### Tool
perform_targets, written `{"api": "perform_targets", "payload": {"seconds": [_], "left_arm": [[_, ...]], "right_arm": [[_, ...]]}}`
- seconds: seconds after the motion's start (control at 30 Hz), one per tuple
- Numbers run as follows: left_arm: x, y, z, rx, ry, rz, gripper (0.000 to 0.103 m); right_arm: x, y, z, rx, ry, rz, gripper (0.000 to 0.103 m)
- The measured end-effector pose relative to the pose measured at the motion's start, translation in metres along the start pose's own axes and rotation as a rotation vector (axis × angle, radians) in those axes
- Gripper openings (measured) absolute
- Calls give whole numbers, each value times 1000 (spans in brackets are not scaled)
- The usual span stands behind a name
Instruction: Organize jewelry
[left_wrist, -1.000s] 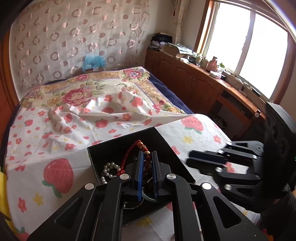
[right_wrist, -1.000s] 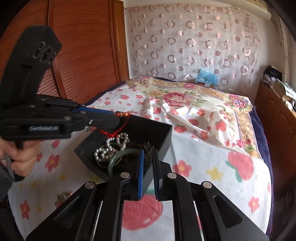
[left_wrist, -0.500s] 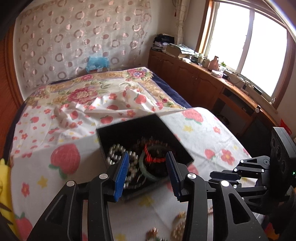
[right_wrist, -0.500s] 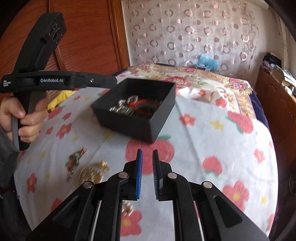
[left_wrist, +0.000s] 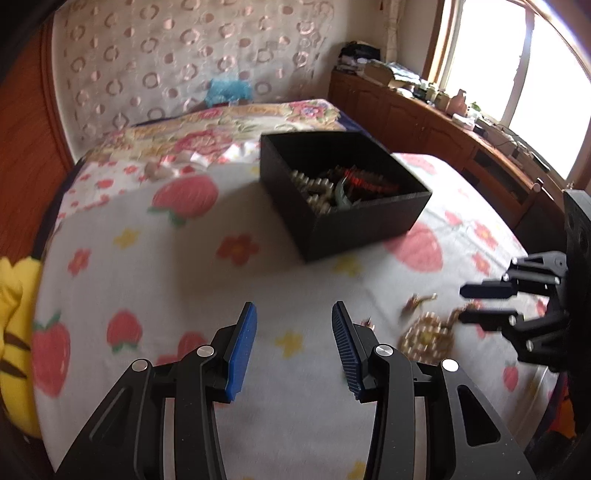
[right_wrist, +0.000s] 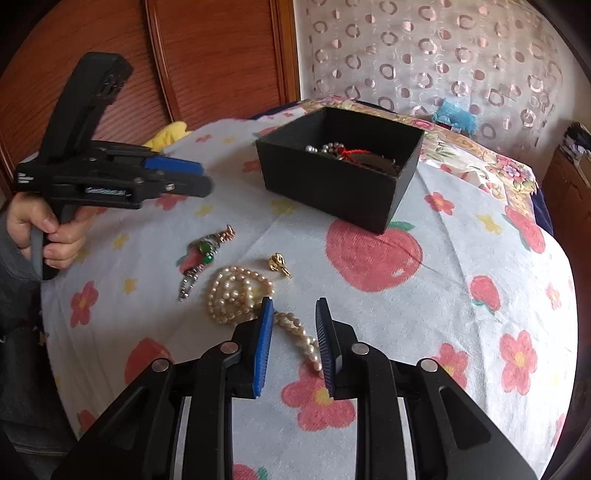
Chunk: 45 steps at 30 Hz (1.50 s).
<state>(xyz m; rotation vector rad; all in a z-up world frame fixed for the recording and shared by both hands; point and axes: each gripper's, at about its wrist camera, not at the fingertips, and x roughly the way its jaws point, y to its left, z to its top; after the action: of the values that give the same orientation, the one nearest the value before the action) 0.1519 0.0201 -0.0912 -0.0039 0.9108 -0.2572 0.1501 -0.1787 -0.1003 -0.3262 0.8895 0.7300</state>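
A black box (left_wrist: 369, 221) (right_wrist: 332, 192) stands on the strawberry-print cloth, holding grey pearls, a red cord bracelet (right_wrist: 351, 152) and a green bangle (left_wrist: 341, 194). My left gripper (left_wrist: 294, 314) (right_wrist: 205, 177) is open and empty, on the near side of the box over bare cloth. Loose on the cloth lie a cream pearl necklace (right_wrist: 236, 295) (left_wrist: 428, 336), a small gold piece (right_wrist: 277, 262) and a green-beaded chain (right_wrist: 205, 251). My right gripper (right_wrist: 294, 306) (left_wrist: 463, 304) hangs over the necklace's tail. Its jaws are opening, with the strand between them but not pressed.
A hand (right_wrist: 48, 229) holds the left gripper's handle. A yellow soft thing (left_wrist: 14, 332) lies at the cloth's left edge. Behind the cloth are a wooden wardrobe (right_wrist: 203, 55), a floral bedspread (left_wrist: 258, 118) and low cabinets (left_wrist: 443, 125) under the window.
The left gripper let the red cord bracelet go into the box, opened and drew back. The right gripper drew back from the box to the loose pearls and its jaws widened.
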Motion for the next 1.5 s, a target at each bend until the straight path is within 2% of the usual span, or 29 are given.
{"api": "perform_targets", "payload": {"seconds": [0.2,0.57,0.6,0.63,0.67,0.77,0.93,1.1,1.23,1.37,1.4,1.5], "left_arm": [[3,-2,-14,6,17,18,40],[3,-26,-21,24,31,-51,41],[3,-29,-21,31,34,-56,41],[4,-32,-22,38,35,-60,41],[5,-34,-22,42,35,-63,41],[6,-42,-21,52,33,-64,49],[7,-49,-22,66,39,-68,49],[13,-51,-21,68,48,-46,49],[17,-57,-19,101,43,36,50],[15,-53,-20,98,49,54,49],[14,-51,-21,98,49,57,48],[10,-50,-25,100,44,75,36]], "right_arm": [[1,-2,-3,6,11,-3,31],[-3,5,-8,-40,36,-13,31],[-3,4,-8,-43,33,-20,27],[-5,4,-8,-48,31,-27,10],[-4,4,-8,-50,31,-34,7],[-6,-2,-9,-35,21,-72,5],[-6,-13,-12,0,2,-82,5],[-4,-17,-12,17,-14,-76,6],[-4,-15,-13,13,-23,-83,6],[-4,-14,-13,13,-22,-82,6],[-4,-14,-13,11,-22,-83,6],[-4,-14,-14,10,-23,-85,6]]}}
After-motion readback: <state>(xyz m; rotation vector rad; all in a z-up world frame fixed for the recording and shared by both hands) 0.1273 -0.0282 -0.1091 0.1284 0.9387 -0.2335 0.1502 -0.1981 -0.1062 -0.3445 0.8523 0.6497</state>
